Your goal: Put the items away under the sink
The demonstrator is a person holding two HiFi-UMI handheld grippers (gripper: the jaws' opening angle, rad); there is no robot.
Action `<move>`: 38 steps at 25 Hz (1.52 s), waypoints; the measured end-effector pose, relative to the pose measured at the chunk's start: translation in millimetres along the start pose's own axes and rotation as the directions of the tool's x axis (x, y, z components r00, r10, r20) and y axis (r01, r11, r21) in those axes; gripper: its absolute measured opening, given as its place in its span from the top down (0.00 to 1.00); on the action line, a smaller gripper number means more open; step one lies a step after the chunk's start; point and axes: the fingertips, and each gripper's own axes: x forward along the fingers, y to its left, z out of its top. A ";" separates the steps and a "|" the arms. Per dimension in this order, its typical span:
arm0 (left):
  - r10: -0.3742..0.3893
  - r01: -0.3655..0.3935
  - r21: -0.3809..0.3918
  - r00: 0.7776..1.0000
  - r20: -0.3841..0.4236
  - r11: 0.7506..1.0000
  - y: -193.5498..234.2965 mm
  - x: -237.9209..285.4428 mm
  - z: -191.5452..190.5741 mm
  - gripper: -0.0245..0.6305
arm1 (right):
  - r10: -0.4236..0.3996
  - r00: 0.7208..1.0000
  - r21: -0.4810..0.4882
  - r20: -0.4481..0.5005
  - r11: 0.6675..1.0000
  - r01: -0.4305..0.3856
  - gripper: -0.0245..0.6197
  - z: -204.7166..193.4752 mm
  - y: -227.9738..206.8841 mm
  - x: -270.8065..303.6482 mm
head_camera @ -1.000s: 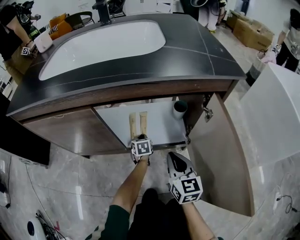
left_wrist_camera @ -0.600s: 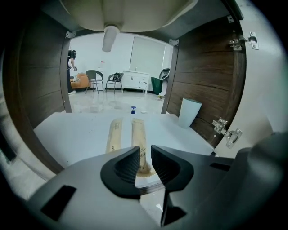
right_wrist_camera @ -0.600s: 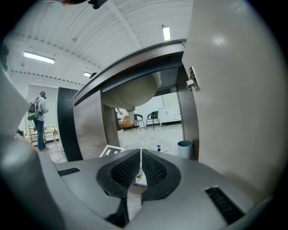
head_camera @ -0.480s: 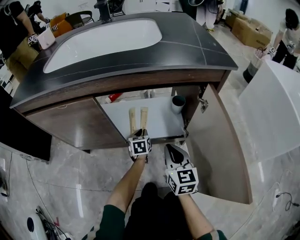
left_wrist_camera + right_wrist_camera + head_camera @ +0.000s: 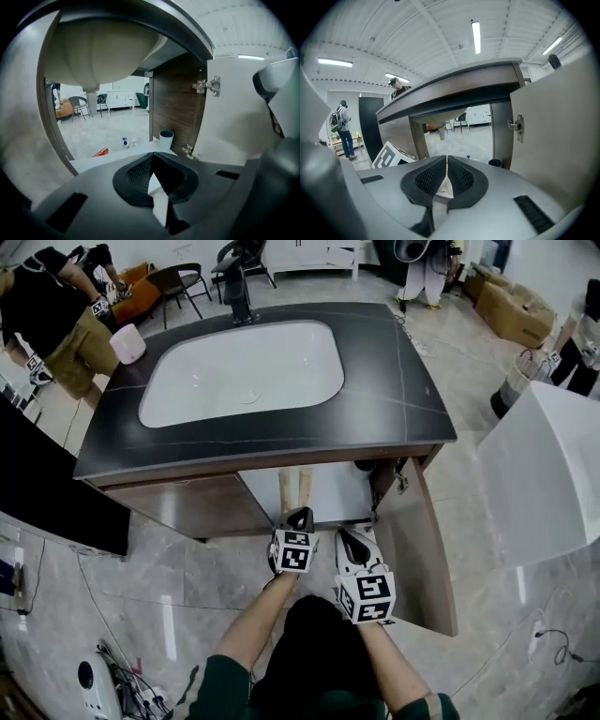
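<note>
Both grippers hang side by side in front of the open cupboard under the sink [image 5: 309, 334]. The left gripper [image 5: 300, 516] shows jaws that have just been closing and now meet at the tips, with nothing between them. Just beside it, the right gripper [image 5: 349, 536] has its jaws pressed to a thin slit, empty too. Straight ahead of the left jaws, two pale wooden sticks [image 5: 285, 489] lie side by side on the white cupboard shelf [image 5: 339, 495]. Further in and to the right of both jaws, a dark cup [image 5: 166, 138] stands upright by the wooden side wall. The cupboard door [image 5: 419, 549] stands open to the right of the right jaws, under the black worktop [image 5: 398, 381].
</note>
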 end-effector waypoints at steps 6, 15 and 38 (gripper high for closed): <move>-0.017 0.018 0.025 0.998 -0.064 1.000 -16.5 -105.1 67.4 0.95 | 0.001 0.997 0.027 -0.077 1.000 0.001 0.90 101.2 30.7 -61.3; -0.010 0.010 -0.002 0.999 -0.051 1.000 -36.6 -277.0 213.1 0.95 | 0.007 0.997 0.027 -0.080 1.000 -0.005 0.90 268.3 94.1 -171.1; 0.309 -0.293 -0.201 0.950 0.051 0.935 219.6 -391.1 357.9 0.95 | 0.156 0.985 -0.060 -0.072 0.985 -0.160 0.90 443.2 232.7 -96.2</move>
